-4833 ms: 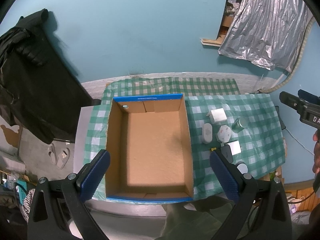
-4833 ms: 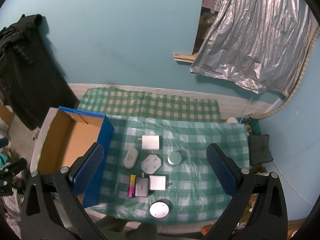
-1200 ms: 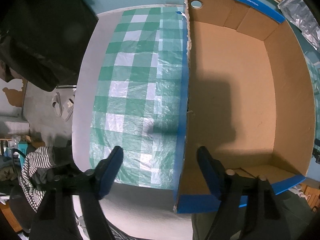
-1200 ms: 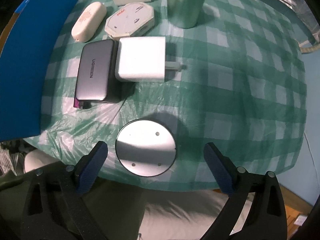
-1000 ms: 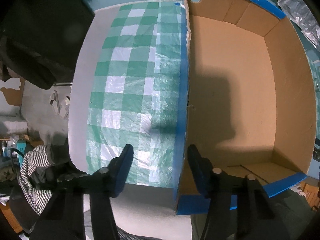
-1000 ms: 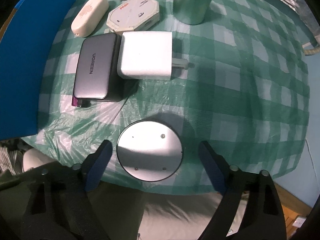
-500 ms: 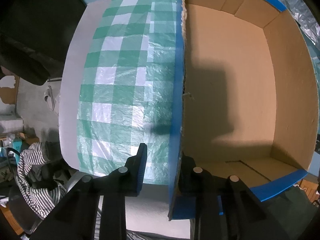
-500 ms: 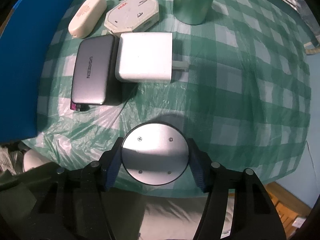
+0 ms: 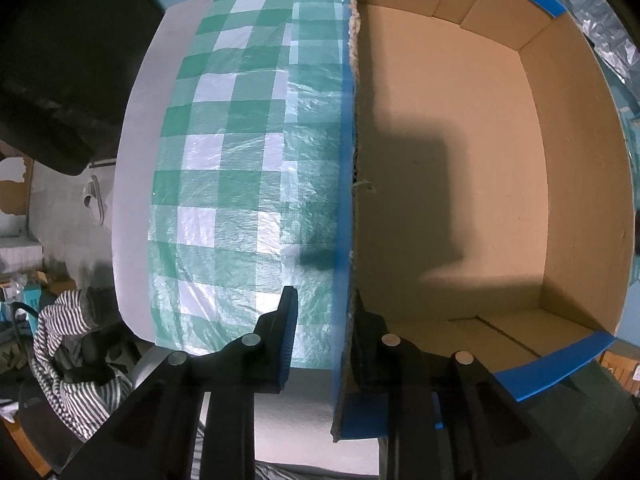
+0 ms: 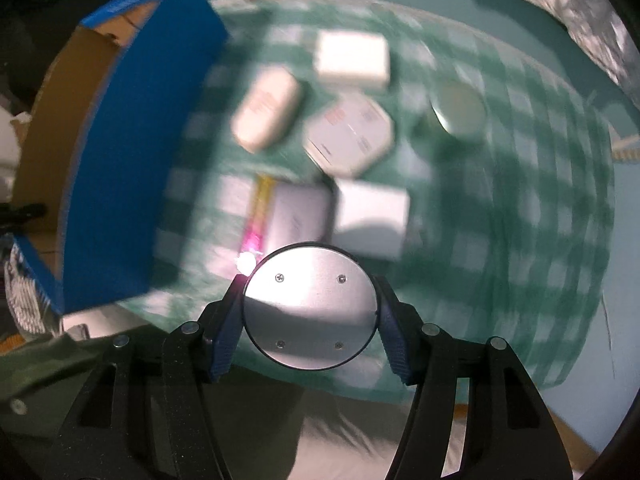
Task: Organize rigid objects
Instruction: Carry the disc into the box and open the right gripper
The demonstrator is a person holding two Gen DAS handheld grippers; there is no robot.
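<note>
The right tool (image 10: 310,312) gripped a flat silver disc (image 10: 310,306) by its rim, one blue pad on each side, with the disc's screwed face turned toward the camera and lifted clear of the green checked cloth (image 10: 520,184) that covered the surface. Holding it by the edge appeared to keep the flat face free so it could be set down level in the cardboard box (image 10: 108,128), whose blue outer wall stood just to the left.

The left tool (image 9: 320,332) had narrowed onto the box's near left wall (image 9: 350,240), one finger outside over the cloth and the other inside; whether the pads actually pinched the cardboard could not be made out. That placement looked meant to steady the light, open box while items went in. Its brown floor (image 9: 460,160) showed nothing inside.

Waiting on the cloth, blurred by motion, were a white rectangular block (image 10: 352,60), a pale oval case (image 10: 266,114), an octagonal white box (image 10: 350,134), a round green tin (image 10: 460,110), a grey power bank (image 10: 300,212) beside a white charger (image 10: 372,216), and a thin pink-and-yellow item (image 10: 258,216) that may have been a lighter.
</note>
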